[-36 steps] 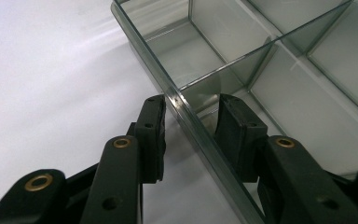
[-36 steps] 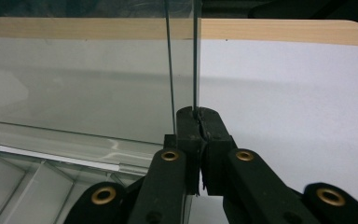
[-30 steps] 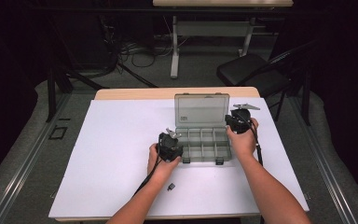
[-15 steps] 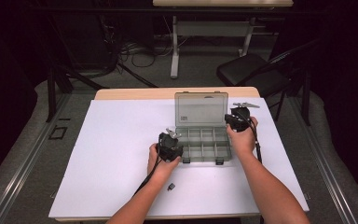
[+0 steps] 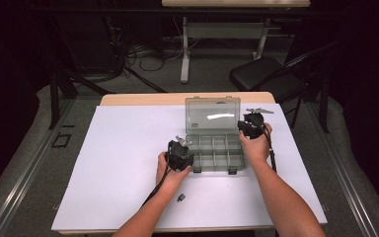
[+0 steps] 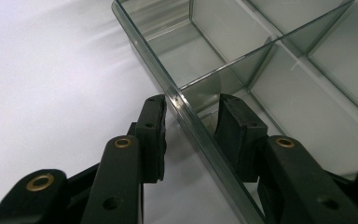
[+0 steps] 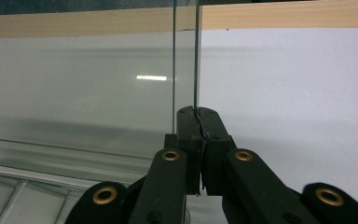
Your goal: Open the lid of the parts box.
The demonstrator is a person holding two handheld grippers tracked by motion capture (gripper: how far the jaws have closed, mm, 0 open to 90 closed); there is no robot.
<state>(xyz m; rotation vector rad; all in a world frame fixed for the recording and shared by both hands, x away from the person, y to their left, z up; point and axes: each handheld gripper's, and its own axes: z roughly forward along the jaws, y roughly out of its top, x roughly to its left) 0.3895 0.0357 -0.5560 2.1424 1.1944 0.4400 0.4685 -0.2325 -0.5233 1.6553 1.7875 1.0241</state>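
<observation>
Nothing has visibly shifted since the earlier frames: both hands sit where they were. From the right gripper [image 7: 197, 114], jaws are clenched on the side edge of the upright clear lid [image 5: 212, 114]. At the left gripper [image 6: 191, 116], jaws straddle the left wall of the compartment box [image 5: 216, 155], 1 inside, 1 outside, with gaps that suggest they are released, though contact is hard to judge. From above, the box lies mid-table on the white sheet [image 5: 118, 148], with a small dark piece [image 5: 181, 198] near the left forearm.
</observation>
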